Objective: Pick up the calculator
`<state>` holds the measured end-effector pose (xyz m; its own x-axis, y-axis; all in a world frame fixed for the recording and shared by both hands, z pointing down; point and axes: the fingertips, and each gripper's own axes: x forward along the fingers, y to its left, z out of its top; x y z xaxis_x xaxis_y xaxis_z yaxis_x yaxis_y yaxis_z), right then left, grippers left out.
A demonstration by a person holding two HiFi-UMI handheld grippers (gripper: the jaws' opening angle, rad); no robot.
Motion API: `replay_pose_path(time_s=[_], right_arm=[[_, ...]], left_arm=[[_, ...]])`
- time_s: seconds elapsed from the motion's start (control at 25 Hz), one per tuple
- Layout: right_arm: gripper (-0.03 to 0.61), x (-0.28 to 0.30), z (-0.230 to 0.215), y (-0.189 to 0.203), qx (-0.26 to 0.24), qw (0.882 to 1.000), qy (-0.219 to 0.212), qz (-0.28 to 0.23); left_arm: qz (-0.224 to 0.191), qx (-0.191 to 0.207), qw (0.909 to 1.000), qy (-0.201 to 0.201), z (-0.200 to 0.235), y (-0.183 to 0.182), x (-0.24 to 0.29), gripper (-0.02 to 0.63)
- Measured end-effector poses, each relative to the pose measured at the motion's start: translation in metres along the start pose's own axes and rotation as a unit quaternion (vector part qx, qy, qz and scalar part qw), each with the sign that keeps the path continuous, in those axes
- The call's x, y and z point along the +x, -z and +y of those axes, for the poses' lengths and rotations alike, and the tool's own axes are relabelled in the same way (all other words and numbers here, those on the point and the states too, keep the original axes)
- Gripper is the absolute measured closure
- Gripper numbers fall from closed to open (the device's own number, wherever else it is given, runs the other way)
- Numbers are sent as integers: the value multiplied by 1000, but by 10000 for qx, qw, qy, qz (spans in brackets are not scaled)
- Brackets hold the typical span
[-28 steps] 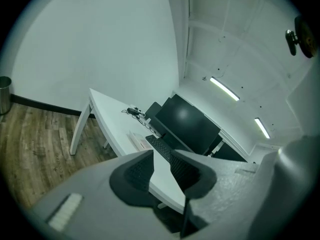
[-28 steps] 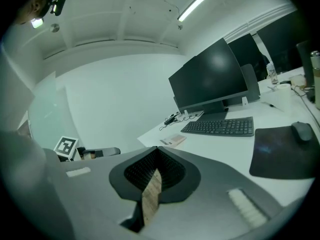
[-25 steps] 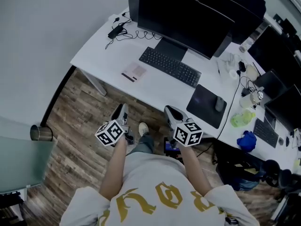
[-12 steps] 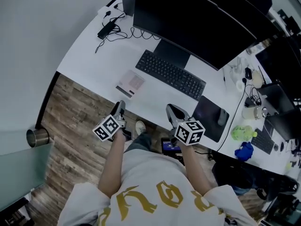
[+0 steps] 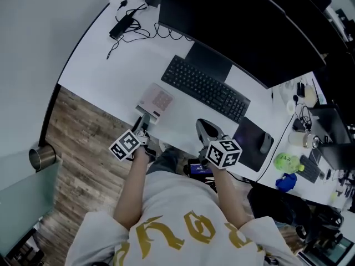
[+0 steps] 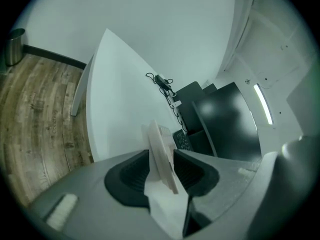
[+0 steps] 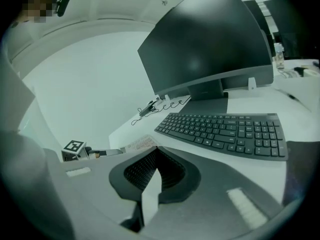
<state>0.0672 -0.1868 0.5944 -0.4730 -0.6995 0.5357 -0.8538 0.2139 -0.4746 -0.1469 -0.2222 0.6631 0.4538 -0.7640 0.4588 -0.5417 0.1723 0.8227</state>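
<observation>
The calculator (image 5: 157, 100) is a flat, pale slab lying near the front edge of the white desk (image 5: 105, 65), left of the keyboard. My left gripper (image 5: 143, 120) reaches over the desk edge to the calculator's near end. In the left gripper view the calculator (image 6: 162, 149) stands edge-on between the two dark pads, and the left gripper (image 6: 164, 160) is shut on it. My right gripper (image 5: 204, 128) hovers at the desk edge to the right, short of the keyboard. In its own view the right gripper (image 7: 156, 154) is shut with nothing in it, and the calculator (image 7: 142, 143) shows beyond it.
A black keyboard (image 5: 206, 88) lies in front of a large dark monitor (image 5: 238, 26). A mouse (image 5: 267, 143) sits on a dark pad (image 5: 250, 134) to the right. A power adapter with cables (image 5: 123, 24) is at the far left. A metal bin (image 5: 41, 157) stands on the wood floor.
My left gripper has moved forward from over the floor to the desk edge and closed on the calculator's near end. The right gripper has stayed about where it was.
</observation>
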Motion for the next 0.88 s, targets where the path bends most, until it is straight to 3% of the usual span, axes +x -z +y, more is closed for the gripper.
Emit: replay_pose_path(time_s=[0.36, 0.6, 0.88], right_arm=[[555, 15, -9, 2, 99, 9998, 105, 122], [555, 15, -13, -1, 137, 9997, 181, 114], [555, 16, -13, 0, 138, 9997, 176, 113]], left_arm=[[136, -465, 9988, 49, 3, -3, 19, 479], [112, -715, 9974, 17, 4, -4, 23, 523], [63, -1073, 9939, 241, 6, -5, 26, 535]])
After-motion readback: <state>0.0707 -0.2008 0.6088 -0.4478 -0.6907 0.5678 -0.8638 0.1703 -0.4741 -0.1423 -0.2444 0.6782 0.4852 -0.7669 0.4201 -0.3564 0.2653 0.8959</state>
